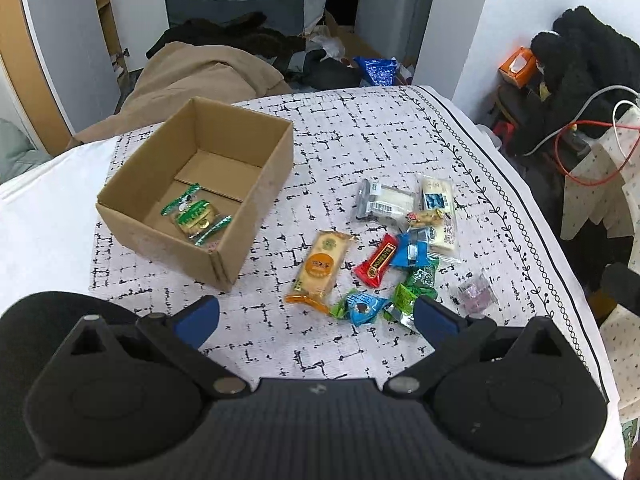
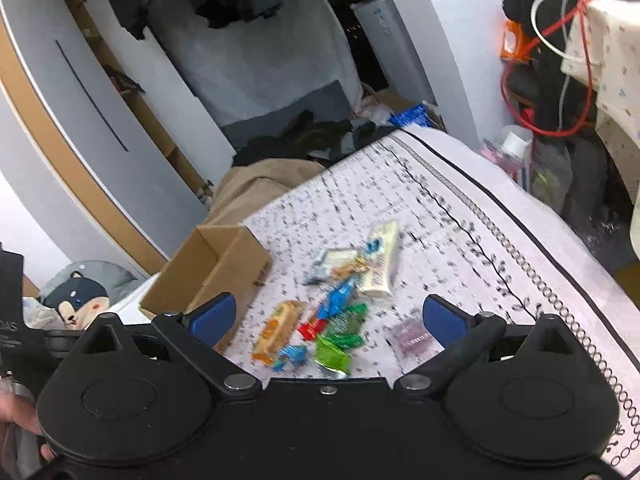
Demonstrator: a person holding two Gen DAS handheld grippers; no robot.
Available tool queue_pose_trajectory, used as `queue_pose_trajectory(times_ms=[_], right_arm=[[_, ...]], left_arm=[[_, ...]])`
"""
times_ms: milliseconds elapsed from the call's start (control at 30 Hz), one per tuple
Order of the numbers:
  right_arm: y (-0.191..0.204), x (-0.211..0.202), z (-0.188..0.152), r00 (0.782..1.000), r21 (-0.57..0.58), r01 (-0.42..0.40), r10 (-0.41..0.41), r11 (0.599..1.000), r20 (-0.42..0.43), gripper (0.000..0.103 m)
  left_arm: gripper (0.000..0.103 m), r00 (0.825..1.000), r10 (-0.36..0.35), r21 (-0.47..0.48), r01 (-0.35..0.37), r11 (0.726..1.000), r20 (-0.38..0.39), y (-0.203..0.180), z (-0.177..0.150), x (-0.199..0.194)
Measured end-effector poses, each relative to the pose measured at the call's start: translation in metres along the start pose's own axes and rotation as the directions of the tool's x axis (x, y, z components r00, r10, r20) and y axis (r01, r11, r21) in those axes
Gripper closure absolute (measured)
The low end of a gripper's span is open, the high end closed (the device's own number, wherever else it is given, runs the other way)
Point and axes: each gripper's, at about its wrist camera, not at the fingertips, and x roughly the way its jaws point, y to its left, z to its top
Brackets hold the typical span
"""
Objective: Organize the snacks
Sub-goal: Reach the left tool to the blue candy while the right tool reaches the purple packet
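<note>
Snacks [image 1: 384, 256] lay loose on the desk [image 1: 360, 132], right of the cardboard box [image 1: 256, 200]; left hand-held gripper [image 1: 316, 312] and right hand-held gripper [image 2: 328, 318] both released, empty. Best to pinch one wrapper squarely.

Cardboard box [image 1: 224, 184] with one green-wrapped snack [image 1: 196, 216] inside, loose snacks [image 1: 384, 256] beside it.

You face a patterned tablecloth [image 1: 360, 128] with a beige blanket [image 1: 192, 76] heaped beyond it, a white wardrobe [image 2: 100, 112] left, and tangled cables [image 1: 592, 136] right.
</note>
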Motion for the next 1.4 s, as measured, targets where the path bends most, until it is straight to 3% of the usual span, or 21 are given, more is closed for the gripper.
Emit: queue_pose_trajectory(times_ms=[333,600,700,1100,1400], right_arm=[[-0.005,0.020,-0.011,0.998,-0.033,0.016,-0.018,0.999,-0.057,0.005],[-0.010,0.045,-0.018,0.991,-0.042,0.035,-0.040,0.999,-0.129,0.023],[-0.016,0.054,-0.020,0.987,-0.033,0.062,-0.066,0.998,-0.150,0.026],[-0.029,0.088,-0.022,0.968,-0.046,0.130,-0.137,0.990,-0.208,0.026],[-0.039,0.116,-0.020,0.954,-0.063,0.169,-0.179,0.984,-0.240,0.025]], left_arm=[[0.000,1.000,0.003,-0.045,-0.004,0.999,-0.019,-0.006,-0.005,0.022],[0.004,0.999,-0.022,-0.082,0.019,0.996,-0.041,-0.008,-0.004,0.046],[0.011,0.998,-0.034,-0.089,0.029,0.996,-0.053,-0.011,-0.005,0.056],[0.034,0.988,-0.059,-0.131,0.040,0.991,-0.145,-0.013,-0.007,0.106],[0.035,0.977,-0.063,-0.152,0.032,0.988,-0.202,-0.018,-0.006,0.141]])
